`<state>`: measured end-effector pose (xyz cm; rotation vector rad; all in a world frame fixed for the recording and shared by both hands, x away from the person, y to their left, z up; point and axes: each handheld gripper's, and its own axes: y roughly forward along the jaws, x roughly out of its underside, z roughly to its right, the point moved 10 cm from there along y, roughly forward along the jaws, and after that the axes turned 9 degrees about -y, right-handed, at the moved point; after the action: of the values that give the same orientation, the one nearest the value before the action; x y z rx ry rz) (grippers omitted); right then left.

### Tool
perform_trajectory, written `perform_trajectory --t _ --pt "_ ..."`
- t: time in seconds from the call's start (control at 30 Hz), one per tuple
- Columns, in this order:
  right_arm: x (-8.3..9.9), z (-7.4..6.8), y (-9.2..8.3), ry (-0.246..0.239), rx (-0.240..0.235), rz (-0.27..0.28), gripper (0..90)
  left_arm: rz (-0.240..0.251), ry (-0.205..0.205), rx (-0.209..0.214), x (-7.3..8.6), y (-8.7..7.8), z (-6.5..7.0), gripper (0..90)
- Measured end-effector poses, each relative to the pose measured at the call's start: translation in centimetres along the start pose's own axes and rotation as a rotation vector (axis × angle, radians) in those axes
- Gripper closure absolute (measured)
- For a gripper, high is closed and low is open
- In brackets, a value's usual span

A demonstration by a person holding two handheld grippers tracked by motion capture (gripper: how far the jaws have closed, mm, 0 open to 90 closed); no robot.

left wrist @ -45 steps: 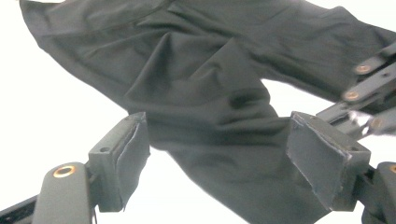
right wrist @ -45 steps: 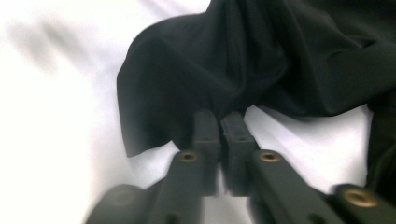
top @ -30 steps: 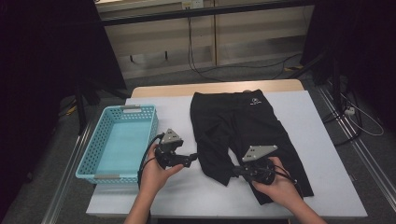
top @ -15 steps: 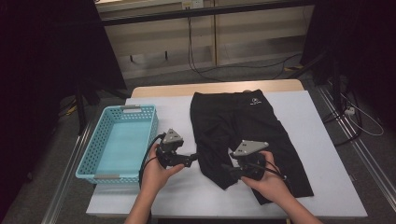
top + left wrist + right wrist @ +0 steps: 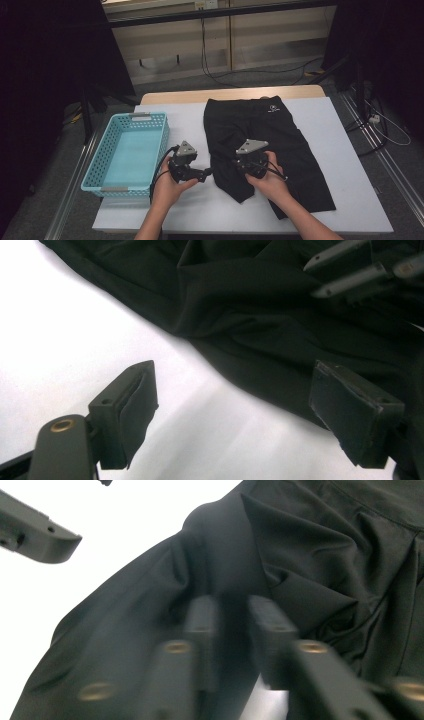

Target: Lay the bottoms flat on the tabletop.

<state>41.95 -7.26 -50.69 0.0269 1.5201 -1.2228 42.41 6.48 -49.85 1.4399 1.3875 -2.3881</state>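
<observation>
White cloth covered the table (image 5: 165,215), and a dark room with cables on the floor lay behind it. Nearest the camera in the high view, two forearms came in from the bottom edge, each hand holding a gripper.

At the left, the left gripper (image 5: 206,173) sat over bare tabletop just beside the edge of the black shorts (image 5: 270,150), pointing toward them. In the left gripper view its jaws stood wide apart with nothing between them; one pad (image 5: 131,412) hung over the white cloth and the other over the dark fabric's edge, and the shorts (image 5: 260,325) filled the upper right.

At the right, the right gripper (image 5: 239,165) rested on the shorts' near left leg, where the fabric was bunched into folds. In the right gripper view its jaws were drawn nearly together, having just been closing, with a ridge of the black shorts (image 5: 310,555) rising between them; the picture was blurred there, but the pads appeared pinched on that fold. A jaw of the left gripper showed at the upper left of that view.

Farther left, a light blue plastic basket (image 5: 95,172) stood at the table's edge, well apart from the shorts. Farther back, the waistband carried a small white logo (image 5: 272,107).
</observation>
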Motion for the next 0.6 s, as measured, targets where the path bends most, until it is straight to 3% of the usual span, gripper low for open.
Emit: perform_trajectory --t 0.07,0.33,0.5,0.6 --pt "0.2 0.4 -0.2 0.007 -0.001 -0.006 90.0 -0.001 0.003 0.003 0.0 0.1 0.1 19.6" --pt "1.7 3.0 -2.6 0.08 0.049 -0.015 90.0 0.0 -0.001 0.007 0.0 0.2 0.4 19.6" --pt "3.3 3.2 -3.7 0.103 0.035 -0.032 90.0 -0.008 -0.002 0.014 0.2 0.7 0.8 20.7" --pt "3.2 3.0 -4.1 0.108 0.019 -0.009 90.0 -0.015 -0.003 0.021 0.2 1.1 1.1 20.8"
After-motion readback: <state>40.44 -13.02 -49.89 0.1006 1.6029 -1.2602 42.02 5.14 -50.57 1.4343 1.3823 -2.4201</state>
